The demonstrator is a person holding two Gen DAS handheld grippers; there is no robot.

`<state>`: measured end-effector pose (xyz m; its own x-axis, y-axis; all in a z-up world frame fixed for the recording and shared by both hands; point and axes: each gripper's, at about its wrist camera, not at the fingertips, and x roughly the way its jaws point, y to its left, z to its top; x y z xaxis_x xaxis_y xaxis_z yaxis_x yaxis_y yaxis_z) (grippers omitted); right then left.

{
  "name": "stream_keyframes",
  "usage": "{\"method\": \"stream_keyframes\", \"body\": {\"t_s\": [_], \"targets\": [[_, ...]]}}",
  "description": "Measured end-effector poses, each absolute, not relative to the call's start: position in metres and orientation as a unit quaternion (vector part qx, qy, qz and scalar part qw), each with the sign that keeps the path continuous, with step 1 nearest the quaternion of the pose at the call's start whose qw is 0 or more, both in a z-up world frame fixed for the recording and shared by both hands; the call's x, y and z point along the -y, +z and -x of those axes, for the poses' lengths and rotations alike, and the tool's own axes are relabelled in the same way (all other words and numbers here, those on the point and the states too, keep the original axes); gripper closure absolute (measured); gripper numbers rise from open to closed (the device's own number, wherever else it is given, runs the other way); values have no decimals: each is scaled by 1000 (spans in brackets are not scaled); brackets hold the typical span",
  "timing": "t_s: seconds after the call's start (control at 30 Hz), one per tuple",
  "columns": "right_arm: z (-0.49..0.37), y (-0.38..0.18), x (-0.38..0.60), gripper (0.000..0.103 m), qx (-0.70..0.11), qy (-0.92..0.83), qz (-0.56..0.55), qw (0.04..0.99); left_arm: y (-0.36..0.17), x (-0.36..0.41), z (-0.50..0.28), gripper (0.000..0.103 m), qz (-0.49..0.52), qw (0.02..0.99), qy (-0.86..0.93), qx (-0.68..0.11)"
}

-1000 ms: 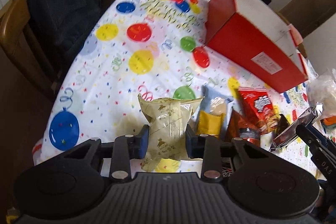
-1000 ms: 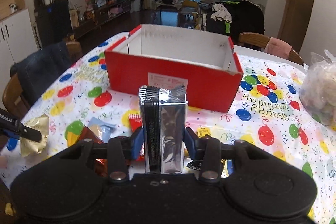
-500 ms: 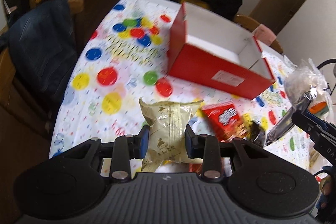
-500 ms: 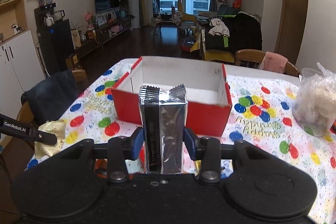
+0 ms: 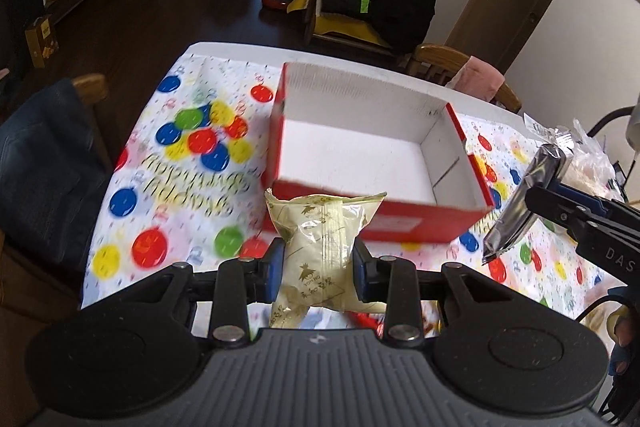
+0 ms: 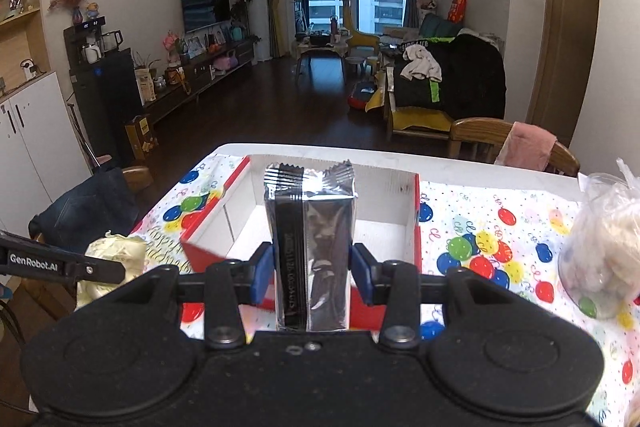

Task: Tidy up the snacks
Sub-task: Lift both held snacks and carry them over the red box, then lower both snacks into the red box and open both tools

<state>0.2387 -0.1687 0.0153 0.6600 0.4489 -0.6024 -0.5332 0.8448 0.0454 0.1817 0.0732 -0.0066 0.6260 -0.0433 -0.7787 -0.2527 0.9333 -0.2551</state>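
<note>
My left gripper (image 5: 318, 269) is shut on a pale yellow snack packet (image 5: 320, 247), held in the air just short of the near wall of the red box (image 5: 400, 223). The box stands with its top uncovered and its white inside bare. My right gripper (image 6: 312, 277) is shut on a silver foil packet (image 6: 310, 247), upright, above the box's near edge (image 6: 200, 253). In the left wrist view the silver packet (image 5: 520, 203) hangs at the right, beside the box. In the right wrist view the yellow packet (image 6: 114, 253) shows at the left.
A balloon-print cloth (image 5: 180, 163) covers the table. A clear bag of pale snacks (image 6: 604, 247) sits at the right. Red snack wrappers (image 5: 366, 321) lie under my left gripper. Chairs stand at the left (image 5: 48, 163) and far side (image 6: 516, 143).
Both grippers have risen and moved toward the red box with their packets. The box's inside has come into view, and the loose snacks on the table have dropped below the left gripper.
</note>
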Motion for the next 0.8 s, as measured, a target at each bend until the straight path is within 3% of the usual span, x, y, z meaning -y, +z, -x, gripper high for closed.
{"method": "stream_keyframes", "body": {"t_s": [0.4,0.8], "targets": [[-341,6,145,62,-354,286,60,888,-5,-63,-293,70,134,882,80,-444],[-408,-62,110,63,-441,301,114,838,-63,-54,-377,70,95,848,97,-513]]}}
